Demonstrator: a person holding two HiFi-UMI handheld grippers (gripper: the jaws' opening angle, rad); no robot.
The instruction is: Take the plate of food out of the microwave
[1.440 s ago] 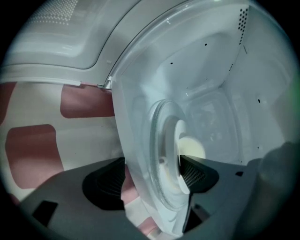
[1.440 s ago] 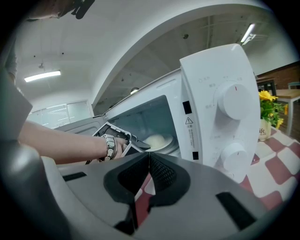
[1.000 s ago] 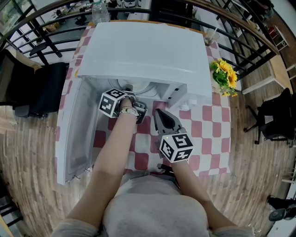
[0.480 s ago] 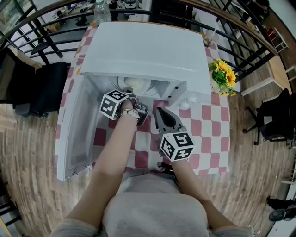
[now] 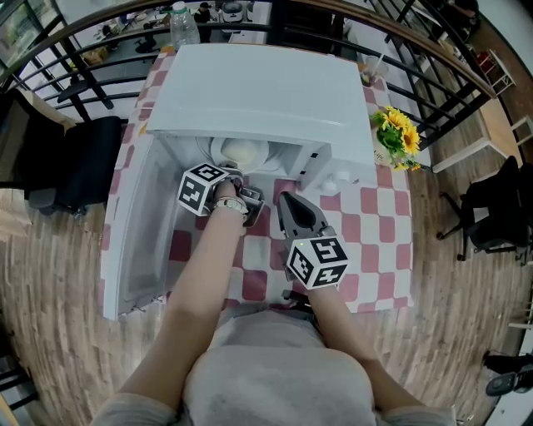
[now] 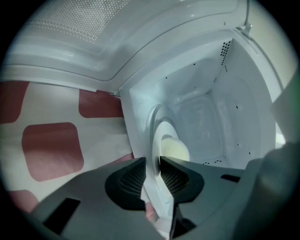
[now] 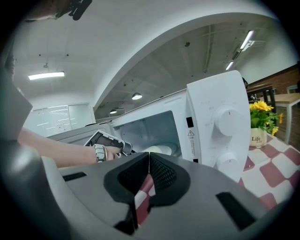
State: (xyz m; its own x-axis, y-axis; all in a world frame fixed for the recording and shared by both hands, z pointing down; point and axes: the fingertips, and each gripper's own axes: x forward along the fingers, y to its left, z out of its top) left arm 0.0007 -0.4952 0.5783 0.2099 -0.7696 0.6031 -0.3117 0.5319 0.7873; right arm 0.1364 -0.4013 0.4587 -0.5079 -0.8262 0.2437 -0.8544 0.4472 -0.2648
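Observation:
The white microwave (image 5: 258,83) stands on the checkered table with its door (image 5: 137,225) swung open to the left. Inside lies a white plate (image 5: 241,152) with a pale dome of food (image 6: 176,151) on it. My left gripper (image 5: 239,175) reaches into the oven's mouth. Its jaws are closing on the plate's near rim (image 6: 159,140), which fills the narrow gap between the pads (image 6: 132,180). My right gripper (image 5: 286,200) hovers over the table in front of the oven, shut and empty. From the right gripper view I see the plate (image 7: 157,150) in the cavity and the left gripper (image 7: 123,147) at it.
A pot of sunflowers (image 5: 400,137) stands right of the microwave, with a cup and straw (image 5: 371,71) behind it. A water bottle (image 5: 183,25) is at the far left corner. The oven's two knobs (image 7: 227,119) face me. A black chair (image 5: 67,158) stands left of the table.
The left gripper has held its place at the microwave's mouth and the right gripper has not moved. The view has tipped slightly, so more of the plate shows.

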